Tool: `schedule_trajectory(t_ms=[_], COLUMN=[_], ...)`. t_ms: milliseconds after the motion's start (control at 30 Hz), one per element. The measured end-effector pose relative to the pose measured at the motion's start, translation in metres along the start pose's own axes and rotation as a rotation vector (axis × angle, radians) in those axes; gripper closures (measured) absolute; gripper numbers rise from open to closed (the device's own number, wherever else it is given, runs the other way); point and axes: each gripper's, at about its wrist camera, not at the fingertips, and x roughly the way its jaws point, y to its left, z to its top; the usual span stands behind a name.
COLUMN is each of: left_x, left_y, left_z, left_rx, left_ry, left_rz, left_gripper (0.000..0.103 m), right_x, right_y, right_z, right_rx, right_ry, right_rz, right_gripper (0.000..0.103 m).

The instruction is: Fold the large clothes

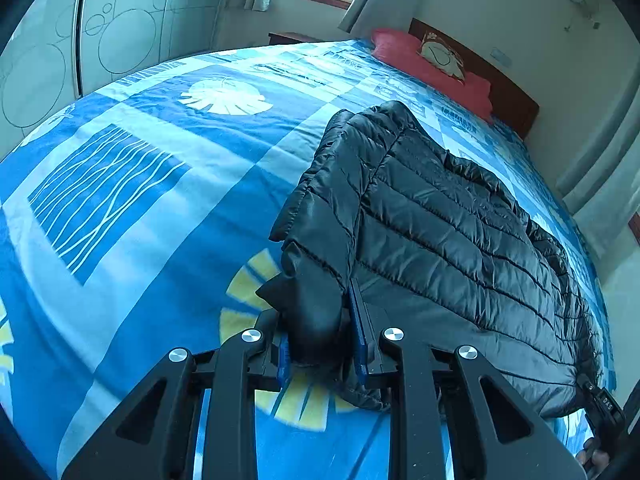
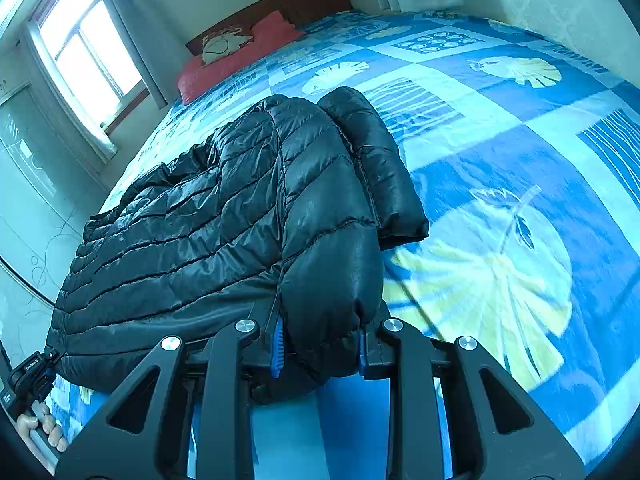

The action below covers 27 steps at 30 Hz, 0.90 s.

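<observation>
A black quilted puffer jacket (image 1: 440, 216) lies on the blue patterned bedspread (image 1: 140, 184), with both sleeves folded over its body. My left gripper (image 1: 322, 344) is shut on the jacket's near left corner, where a sleeve cuff bunches between the blue pads. In the right wrist view the jacket (image 2: 200, 224) stretches to the left. My right gripper (image 2: 320, 346) is shut on its near right corner, with puffy fabric filling the jaws. The right gripper (image 1: 604, 408) also shows at the left view's lower right edge, and the left gripper (image 2: 32, 372) at the right view's lower left.
A red pillow (image 1: 432, 64) with a cartoon cushion lies at the wooden headboard (image 1: 516, 100). A wardrobe (image 1: 120, 28) stands beyond the bed's far side, and a window (image 2: 84, 52) with curtains is near the head end. The bedspread (image 2: 500, 160) extends wide to the right.
</observation>
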Motion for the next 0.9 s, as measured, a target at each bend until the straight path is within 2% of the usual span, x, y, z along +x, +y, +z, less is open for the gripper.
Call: schedule_trajectory(t_ms=[433,633,733,800,900], left_x=[-0.020,-0.013,-0.014,-0.015,-0.019], left_y=[0.010,0.015,0.017,0.020,0.027], left_z=[-0.020,-0.021,-0.021,-0.020,-0.020], left_rx=[0.005,0.014,0.030,0.039,0.041], left_ry=[0.013,0.031,0.029,0.035,0.038], left_rz=[-0.008,-0.015,-0.015,-0.012,-0.030], left_gripper=[0.079,0.076,0.068,0.056,0.046], right_x=[-0.013,-0.009,-0.012,-0.016,-0.024], right_y=[-0.012,-0.019,-0.024,-0.027,-0.032], right_z=[-0.016,-0.015,-0.016,-0.018,-0.022], right_rx=[0.017,0.040,0.046,0.057,0.055], right_ry=[0.010,0.023,0.022,0.021,0.022], right_rz=[0.017,0.022,0.007,0.010,-0.008], right_gripper=[0.077,0.071,0.062,0.057,0.049])
